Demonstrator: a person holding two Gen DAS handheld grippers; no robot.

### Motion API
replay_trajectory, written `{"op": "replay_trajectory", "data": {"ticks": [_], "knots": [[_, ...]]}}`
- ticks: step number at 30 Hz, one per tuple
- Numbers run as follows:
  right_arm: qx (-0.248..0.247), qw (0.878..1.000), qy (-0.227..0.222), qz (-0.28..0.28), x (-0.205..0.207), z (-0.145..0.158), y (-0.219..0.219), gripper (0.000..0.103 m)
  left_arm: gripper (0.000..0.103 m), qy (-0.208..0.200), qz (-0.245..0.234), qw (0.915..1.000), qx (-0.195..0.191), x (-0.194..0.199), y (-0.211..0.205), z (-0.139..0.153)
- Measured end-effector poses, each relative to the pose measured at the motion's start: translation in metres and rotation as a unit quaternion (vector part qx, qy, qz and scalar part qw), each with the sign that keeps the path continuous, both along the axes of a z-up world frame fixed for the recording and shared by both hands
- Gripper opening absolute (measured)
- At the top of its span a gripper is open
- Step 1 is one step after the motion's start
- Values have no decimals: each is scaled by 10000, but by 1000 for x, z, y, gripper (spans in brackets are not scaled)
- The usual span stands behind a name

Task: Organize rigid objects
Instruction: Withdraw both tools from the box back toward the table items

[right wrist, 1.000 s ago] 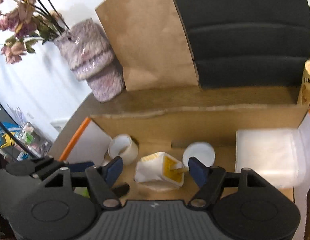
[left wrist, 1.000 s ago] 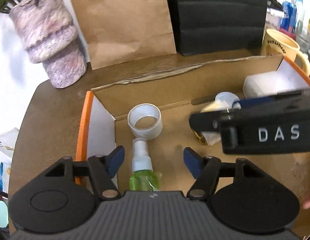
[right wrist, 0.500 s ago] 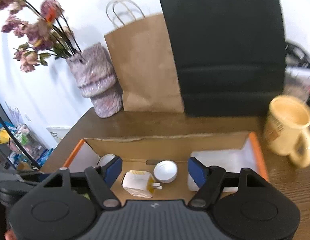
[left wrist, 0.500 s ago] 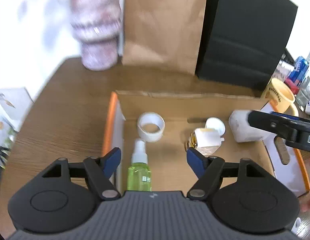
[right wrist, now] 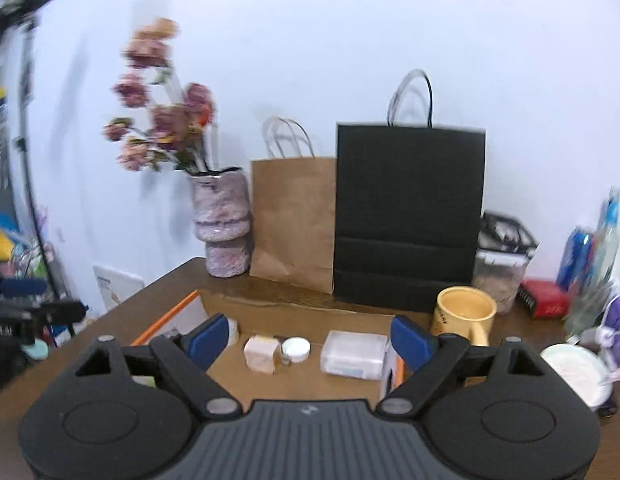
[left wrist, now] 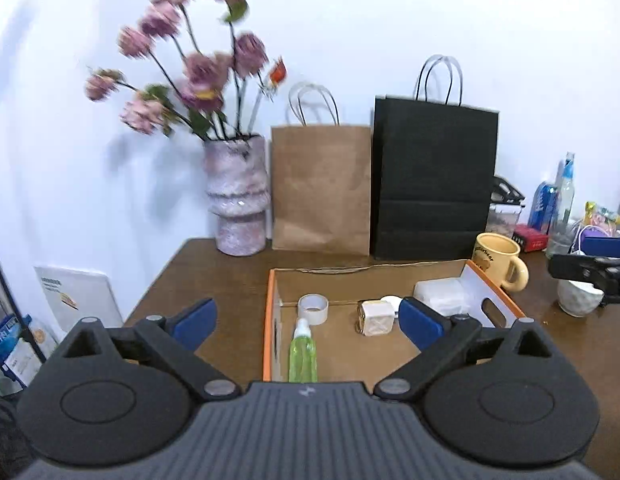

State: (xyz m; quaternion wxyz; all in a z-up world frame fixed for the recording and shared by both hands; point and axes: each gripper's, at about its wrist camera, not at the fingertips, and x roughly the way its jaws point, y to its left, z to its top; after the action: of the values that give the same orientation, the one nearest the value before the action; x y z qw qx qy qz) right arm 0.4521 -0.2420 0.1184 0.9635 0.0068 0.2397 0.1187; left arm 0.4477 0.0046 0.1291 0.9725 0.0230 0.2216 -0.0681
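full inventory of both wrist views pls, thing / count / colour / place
cardboard box: 1, brown with orange rim, table centre
tape roll: 1, white, box back left
spray bottle: 1, green with white cap, lying in box left
small square box: 1, white and gold, box middle
round lid: 1, white, beside the square box
plastic case: 1, clear white, box right
mug: 1, yellow, table right of box
bowl: 1, white, table far right
vase: 1, pink-grey, holding pink flowers, back left
paper bags: 2, brown and black, by the wall
table: 1, dark wood
bottles and clutter: several, far right, blurred
left gripper: open, empty
right gripper: open, empty
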Motion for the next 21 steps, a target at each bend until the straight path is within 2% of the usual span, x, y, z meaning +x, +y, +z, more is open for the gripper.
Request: {"op": "replay_trajectory", "data": {"ticks": [3,7,13,16,21], "knots": [[-47,9996,-256,49,-49,-9,-5,88,100,-499,144,9986,-77,-57,3,-13],[37,9994,-358,8,-110,-25,-7,88,102,-787,180,9962,-320,-119,9,-23],[240,9989,-384,-147,-205,-47,-7,88,103,-804,-30,9957,-461,-215,7,-43],[277,9990,-291,-187,-251,-58,-3,89,103,-709,74,9967,-401,-252,7,-58],[240,9996,-126,-78,-301,-67,4,89,103,-365,14,9981,-495,-288,9,-70]]}}
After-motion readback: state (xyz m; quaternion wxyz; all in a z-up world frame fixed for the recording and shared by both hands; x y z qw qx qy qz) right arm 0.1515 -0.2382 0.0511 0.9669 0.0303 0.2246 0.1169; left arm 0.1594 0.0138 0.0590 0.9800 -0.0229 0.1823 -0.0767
